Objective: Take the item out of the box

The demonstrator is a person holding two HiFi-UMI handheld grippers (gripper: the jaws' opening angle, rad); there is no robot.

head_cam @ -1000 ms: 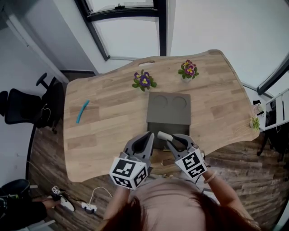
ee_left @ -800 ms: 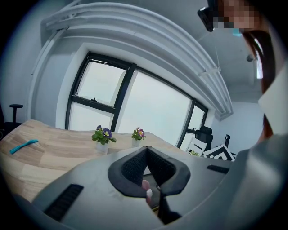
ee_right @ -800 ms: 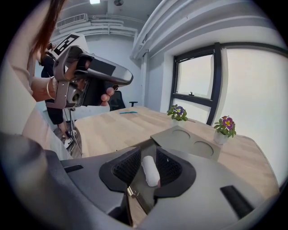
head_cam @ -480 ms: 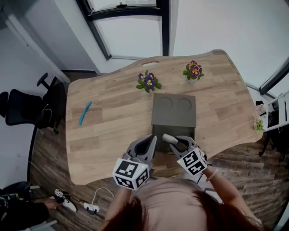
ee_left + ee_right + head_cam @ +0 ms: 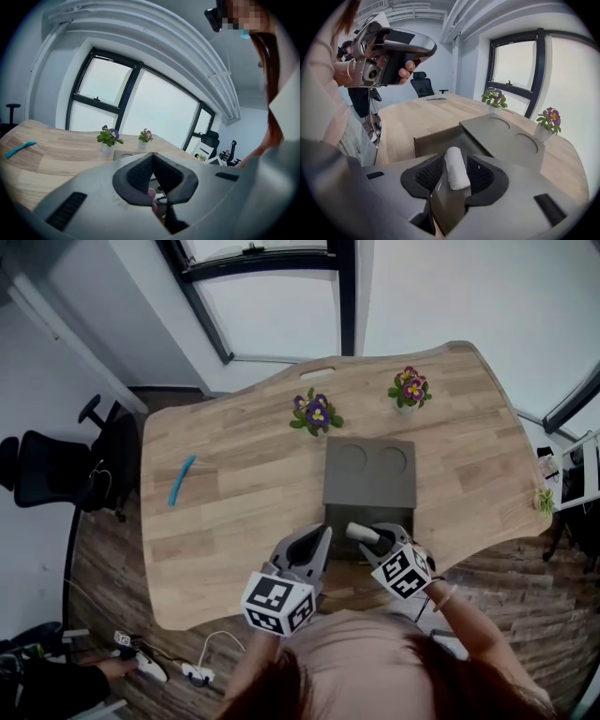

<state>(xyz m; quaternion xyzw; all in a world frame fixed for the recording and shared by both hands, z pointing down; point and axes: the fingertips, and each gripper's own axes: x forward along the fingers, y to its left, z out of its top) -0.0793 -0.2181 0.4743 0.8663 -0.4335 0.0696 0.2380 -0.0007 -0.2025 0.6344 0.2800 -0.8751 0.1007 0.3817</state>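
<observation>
So the right gripper (image 5: 451, 176) has just been opening its jaws, and the white rolled towel (image 5: 456, 168) sits loose between them, right over the pulled-out drawer (image 5: 436, 139) of the grey box (image 5: 506, 133). The left gripper (image 5: 152, 161) hangs alongside, jaws pressed together, nothing in them.
</observation>
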